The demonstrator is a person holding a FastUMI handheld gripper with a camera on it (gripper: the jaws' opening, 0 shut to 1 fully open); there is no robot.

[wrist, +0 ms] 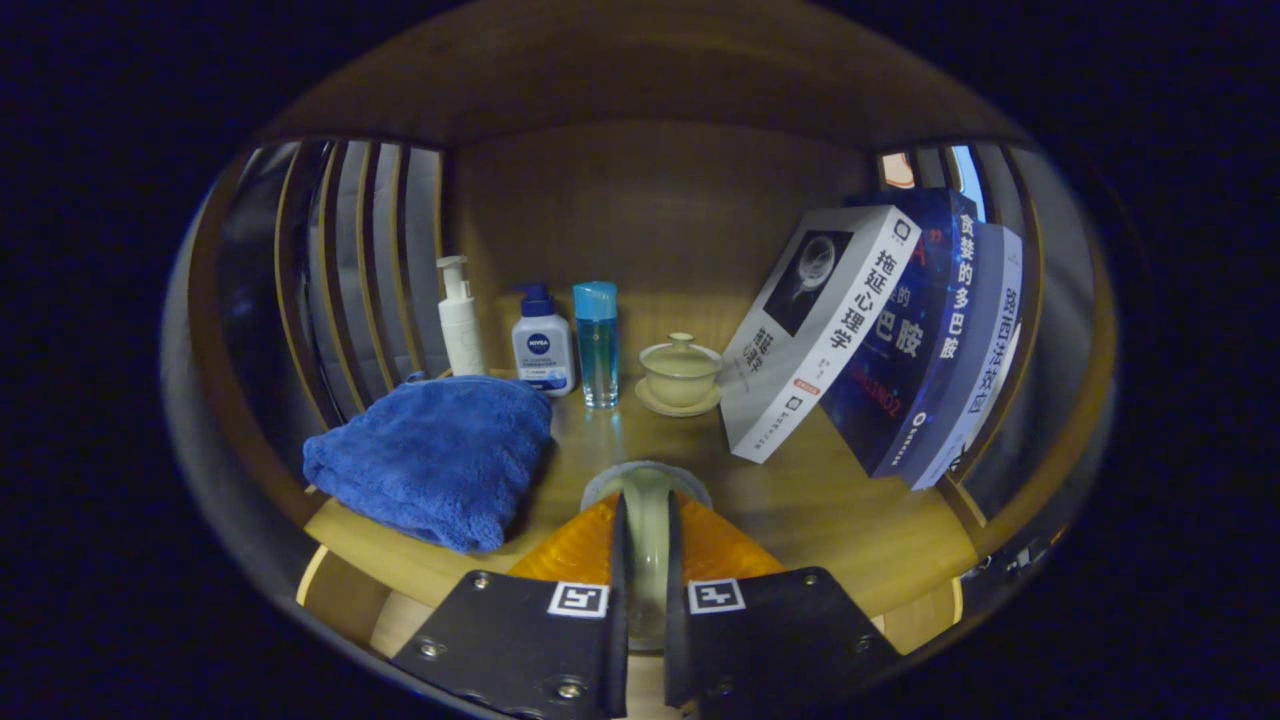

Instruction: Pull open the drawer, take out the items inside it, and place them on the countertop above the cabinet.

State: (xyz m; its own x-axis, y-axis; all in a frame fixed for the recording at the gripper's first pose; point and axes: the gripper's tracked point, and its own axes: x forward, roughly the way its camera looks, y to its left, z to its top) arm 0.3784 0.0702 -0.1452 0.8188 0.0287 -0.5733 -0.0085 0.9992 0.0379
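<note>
Presently, in the gripper view, the tool (646, 540) is clenched on a pale rounded item (647, 520), both fingers pressing its sides, low over the wooden bench (860, 520). Beyond the fingers stand a white pump bottle (461, 318), a white NIVEA bottle (541, 345) with a blue cap, a clear bottle (597, 345) holding blue liquid, and a lidded cup (681, 372) on a saucer. A folded blue towel (435, 460) lies beside them. Three books (880, 330) with Chinese titles lean together.
</note>
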